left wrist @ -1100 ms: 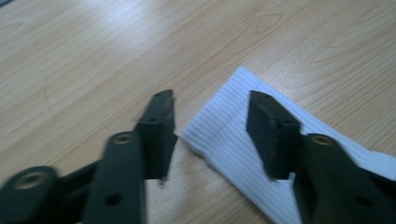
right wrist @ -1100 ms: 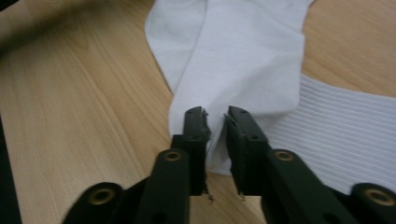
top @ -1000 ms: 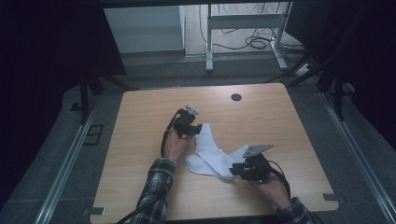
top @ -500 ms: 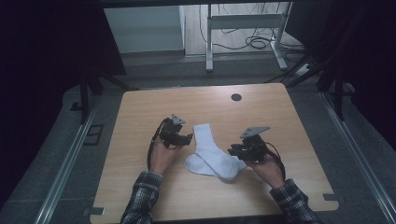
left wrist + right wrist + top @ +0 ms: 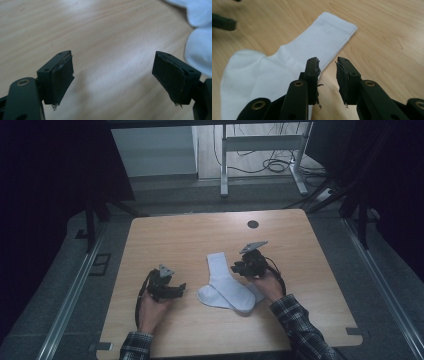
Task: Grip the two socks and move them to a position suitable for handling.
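1. A white sock (image 5: pixel 225 282) lies flat on the wooden desk (image 5: pixel 200 235), a little toward the person's side of its middle; its ribbed cuff points away from the person and its foot lies toward them.
2. In the high view a second white layer shows under the foot, so it may be a pair stacked; I cannot tell for certain.
3. The left claw (image 5: pixel 178 289) hangs over bare desk to the left of the sock, near it but apart from it.
4. Its jaws have just been opening and now stand wide, released, with nothing between them; the left gripper view shows only wood grain in the gap (image 5: pixel 112 75).
5. In that same view the sock's rounded white edge (image 5: pixel 200 47) sits at the upper right, beyond the right-hand jaw and clear of it.
6. The right claw (image 5: pixel 236 268) is at the sock's right edge, by the leg part.
7. In the right gripper view its jaws (image 5: pixel 328 75) stand a narrow gap apart with bare desk between them; it grasps nothing.
8. One jaw lies over the sock's edge (image 5: pixel 294 57), the other over wood; I cannot tell whether it touches the fabric.
9. A dark round hole (image 5: pixel 253 224) sits near the desk's far edge, well apart from the sock.
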`<action>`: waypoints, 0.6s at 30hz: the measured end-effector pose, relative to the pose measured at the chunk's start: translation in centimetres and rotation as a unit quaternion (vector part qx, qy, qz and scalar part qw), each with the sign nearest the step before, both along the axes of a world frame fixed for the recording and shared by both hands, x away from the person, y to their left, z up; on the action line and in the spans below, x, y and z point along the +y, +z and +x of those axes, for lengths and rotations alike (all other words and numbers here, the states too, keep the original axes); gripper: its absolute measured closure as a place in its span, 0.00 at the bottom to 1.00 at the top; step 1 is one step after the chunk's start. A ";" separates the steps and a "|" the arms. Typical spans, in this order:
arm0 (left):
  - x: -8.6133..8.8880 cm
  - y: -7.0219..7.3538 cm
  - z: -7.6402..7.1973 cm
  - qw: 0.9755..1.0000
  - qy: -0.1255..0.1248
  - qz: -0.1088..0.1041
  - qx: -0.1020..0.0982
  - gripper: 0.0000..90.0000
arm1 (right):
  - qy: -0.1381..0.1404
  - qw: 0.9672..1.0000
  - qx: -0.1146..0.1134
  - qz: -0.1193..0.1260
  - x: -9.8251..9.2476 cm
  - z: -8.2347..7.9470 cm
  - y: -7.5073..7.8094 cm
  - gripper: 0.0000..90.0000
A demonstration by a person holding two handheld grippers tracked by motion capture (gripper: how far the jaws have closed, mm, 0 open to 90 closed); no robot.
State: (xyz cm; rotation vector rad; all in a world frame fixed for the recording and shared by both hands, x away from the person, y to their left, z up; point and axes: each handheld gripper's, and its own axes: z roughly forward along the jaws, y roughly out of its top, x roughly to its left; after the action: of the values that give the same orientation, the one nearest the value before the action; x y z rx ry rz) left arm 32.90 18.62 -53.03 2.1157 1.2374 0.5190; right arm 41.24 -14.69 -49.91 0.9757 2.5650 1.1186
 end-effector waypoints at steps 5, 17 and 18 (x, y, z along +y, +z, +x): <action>1.6 -0.7 -1.9 1.000 0.011 -0.005 -0.003 0.19 | -0.002 1.000 -0.005 -0.009 1.4 1.8 -0.1 0.77; 2.6 -1.5 -2.2 0.999 0.022 -0.022 0.012 0.18 | -0.020 1.000 0.009 -0.019 4.0 5.4 -1.2 0.75; 2.6 -1.5 -2.2 0.999 0.022 -0.022 0.012 0.18 | -0.020 1.000 0.009 -0.019 4.0 5.4 -1.2 0.75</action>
State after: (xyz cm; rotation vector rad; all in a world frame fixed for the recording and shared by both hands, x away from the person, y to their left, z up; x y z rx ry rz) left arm 30.73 21.25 -54.49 2.0670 1.2992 0.4826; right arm 46.61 -10.68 -51.16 1.0286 2.5585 1.0501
